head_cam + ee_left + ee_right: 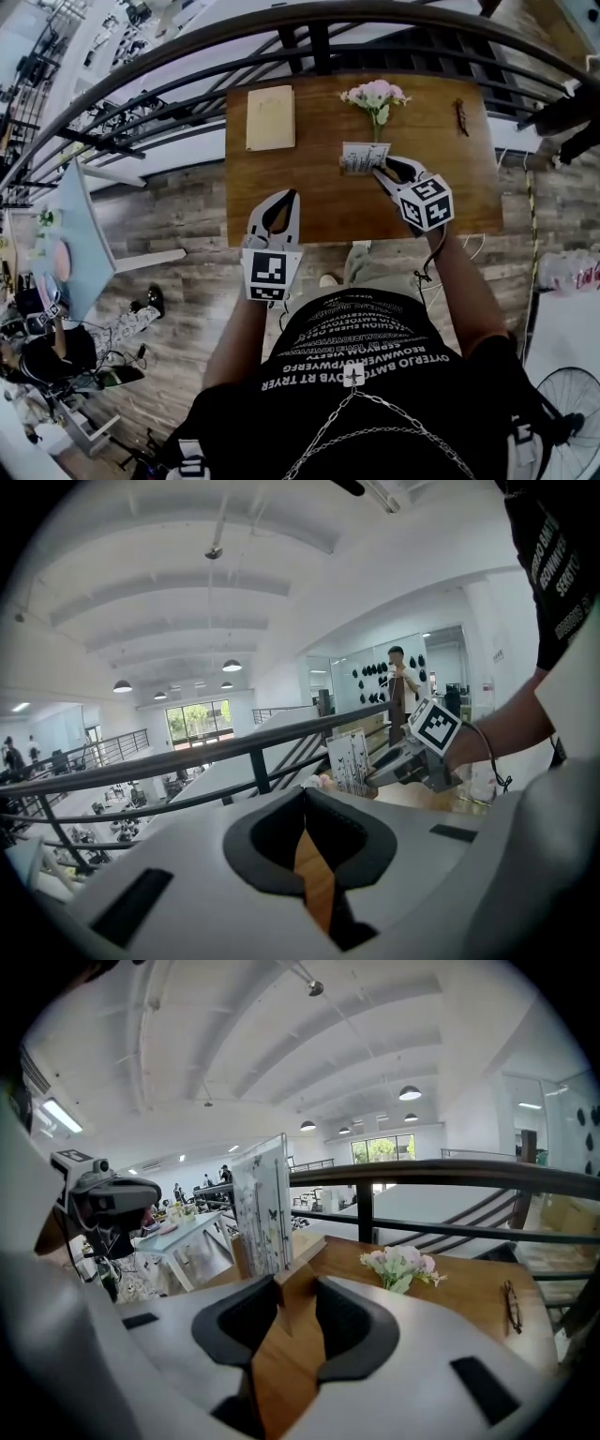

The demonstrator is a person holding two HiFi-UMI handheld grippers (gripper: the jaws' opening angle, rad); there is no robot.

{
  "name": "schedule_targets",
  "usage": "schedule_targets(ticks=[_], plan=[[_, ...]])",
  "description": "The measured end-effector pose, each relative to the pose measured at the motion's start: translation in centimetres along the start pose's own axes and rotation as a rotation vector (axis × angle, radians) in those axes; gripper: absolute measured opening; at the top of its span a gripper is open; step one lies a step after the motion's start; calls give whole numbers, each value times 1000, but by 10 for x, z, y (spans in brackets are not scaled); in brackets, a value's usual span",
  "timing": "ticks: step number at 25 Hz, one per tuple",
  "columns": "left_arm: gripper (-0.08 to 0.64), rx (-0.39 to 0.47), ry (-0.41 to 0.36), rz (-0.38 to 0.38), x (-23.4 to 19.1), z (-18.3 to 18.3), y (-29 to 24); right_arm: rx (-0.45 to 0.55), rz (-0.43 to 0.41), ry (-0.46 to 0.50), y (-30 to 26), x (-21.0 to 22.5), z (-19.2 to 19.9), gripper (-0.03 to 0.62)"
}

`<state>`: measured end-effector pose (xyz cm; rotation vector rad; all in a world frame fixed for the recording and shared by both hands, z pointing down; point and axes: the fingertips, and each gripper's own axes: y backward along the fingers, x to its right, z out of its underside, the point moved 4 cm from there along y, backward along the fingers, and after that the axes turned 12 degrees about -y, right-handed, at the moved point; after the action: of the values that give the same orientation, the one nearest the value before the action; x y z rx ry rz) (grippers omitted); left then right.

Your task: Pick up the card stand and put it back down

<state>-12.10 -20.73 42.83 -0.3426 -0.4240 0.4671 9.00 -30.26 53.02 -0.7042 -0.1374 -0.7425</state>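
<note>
Card stand [364, 157] noted mid-table [323, 206], just in front of the flowers [375, 96]; judged light and top-heavy; wooden base stiff, upright printed card thin, easily bent or tipped; hold best taken on the base block, never the card. Right gripper [386, 174] clamped on that base, card upright just beyond the jaws; forearm reached forward, tool angled downward; whether the base rests on the wood cannot be told. Left gripper [289, 197] closed on nothing, held over the table's near edge.
</note>
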Motion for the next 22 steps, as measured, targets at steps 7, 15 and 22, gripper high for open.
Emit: schedule_targets(ticks=[7, 15, 22], plan=[[28, -31, 17, 5, -2, 10, -19, -70, 13, -6, -31, 22, 32, 140], [28, -68, 40, 9, -3, 13, -31, -142, 22, -43, -56, 45, 68, 140], [28, -80, 49, 5, -8, 23, -38, -172, 35, -54, -86, 59, 94, 140]])
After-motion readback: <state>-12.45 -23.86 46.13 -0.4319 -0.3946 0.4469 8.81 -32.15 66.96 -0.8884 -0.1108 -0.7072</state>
